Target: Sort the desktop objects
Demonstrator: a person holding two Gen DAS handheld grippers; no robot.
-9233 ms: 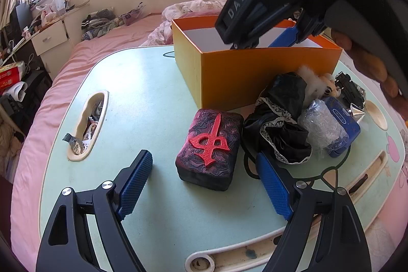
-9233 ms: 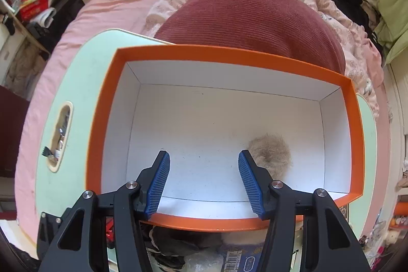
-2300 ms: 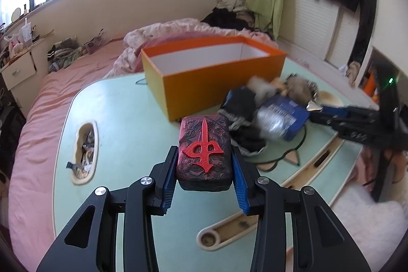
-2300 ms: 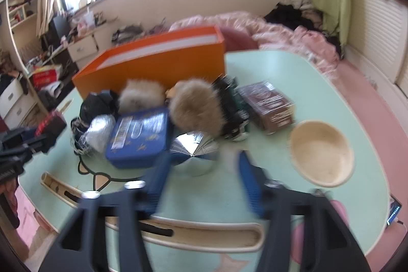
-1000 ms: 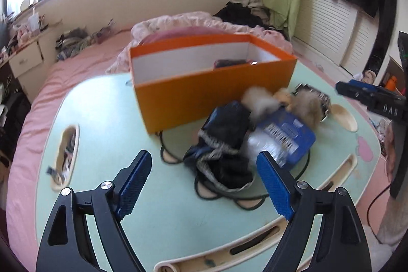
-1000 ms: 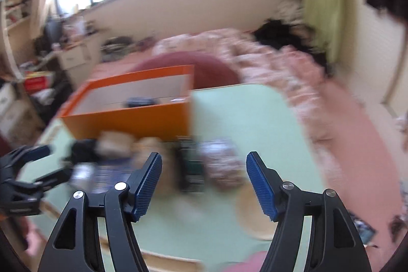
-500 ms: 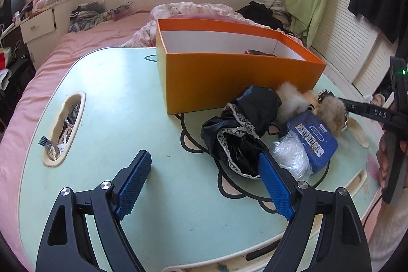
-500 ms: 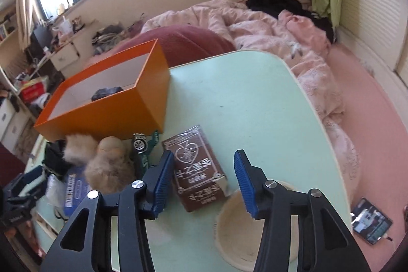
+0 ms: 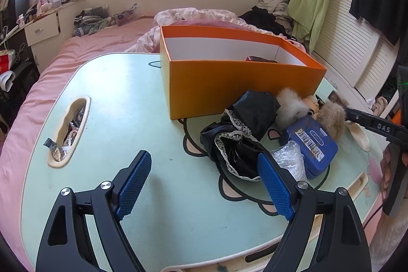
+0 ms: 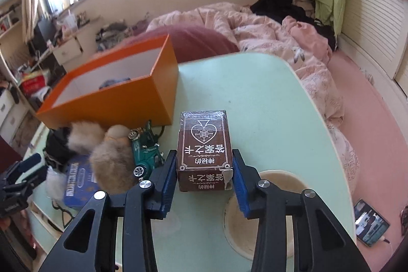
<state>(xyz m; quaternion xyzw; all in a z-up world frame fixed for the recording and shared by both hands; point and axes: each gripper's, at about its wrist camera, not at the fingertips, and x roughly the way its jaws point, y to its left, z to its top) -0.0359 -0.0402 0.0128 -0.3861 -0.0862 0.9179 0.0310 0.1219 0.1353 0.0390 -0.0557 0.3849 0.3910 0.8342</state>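
Dark item (image 9: pixel 260 59) in the orange box (image 9: pixel 229 91), mostly hidden behind its front wall, unidentifiable

Brown card box (image 10: pixel 204 152) flat on green table, orange box (image 10: pixel 114 96) beside

Glossy film-wrapped brown card box (image 10: pixel 204 148); matt orange cardboard box (image 9: pixel 229 83).

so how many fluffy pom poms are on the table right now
2. A pale cream pom pom lies against the orange box's front wall; a tan pom pom sits just right of it, overlapping the blue tin. Others could be buried under the black fabric.
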